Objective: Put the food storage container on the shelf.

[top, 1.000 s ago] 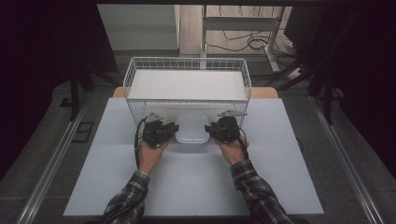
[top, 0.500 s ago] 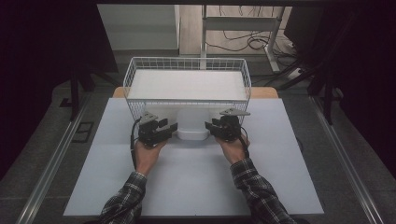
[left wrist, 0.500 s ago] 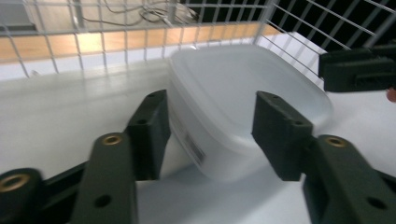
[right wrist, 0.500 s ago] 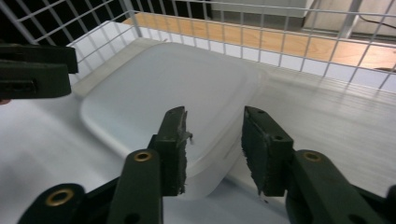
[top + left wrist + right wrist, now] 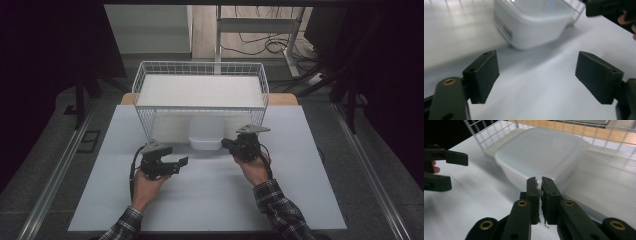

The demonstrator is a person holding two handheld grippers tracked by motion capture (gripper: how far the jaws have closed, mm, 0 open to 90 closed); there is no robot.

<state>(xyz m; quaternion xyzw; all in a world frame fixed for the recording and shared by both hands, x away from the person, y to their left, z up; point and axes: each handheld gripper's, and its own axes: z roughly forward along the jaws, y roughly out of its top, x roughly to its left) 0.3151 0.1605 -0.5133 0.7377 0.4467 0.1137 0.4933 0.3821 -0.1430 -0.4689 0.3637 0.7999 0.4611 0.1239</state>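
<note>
A white plastic tub (image 5: 205, 137) sits on the white table (image 5: 300, 190), at the middle of its far half, tucked partly under the near edge of a white wire basket (image 5: 200, 92) that stands at the table's far side. The basket holds a flat white board (image 5: 200, 91) that lies level near its rim. From the right gripper view the tub (image 5: 541, 157) is square with rounded corners and looks empty, its rim just under the basket's wires.

The right gripper (image 5: 231, 145) is at the tub's right near corner, held by the person's right hand (image 5: 255, 167). Its jaws are nearly together, with only a thin slit between them, and their tips are at the tub's wall; I cannot tell whether they pinch the rim or merely touch it. The fingers (image 5: 549, 195) look frayed along their inner edges.

The left gripper (image 5: 181, 162) is off to the left and nearer, apart from the tub, resting low over the bare table in the left hand (image 5: 145, 187). Its jaws stand wide apart with nothing between them; in its own view the two black pads (image 5: 484, 72) frame plain table, with the tub (image 5: 531, 22) beyond them.

On the tub's side wall there is a small pale label (image 5: 507, 29) with what looks like a barcode, too blurred to read. No other writing or brand mark can be made out on the tub, the basket or the grippers.
</note>
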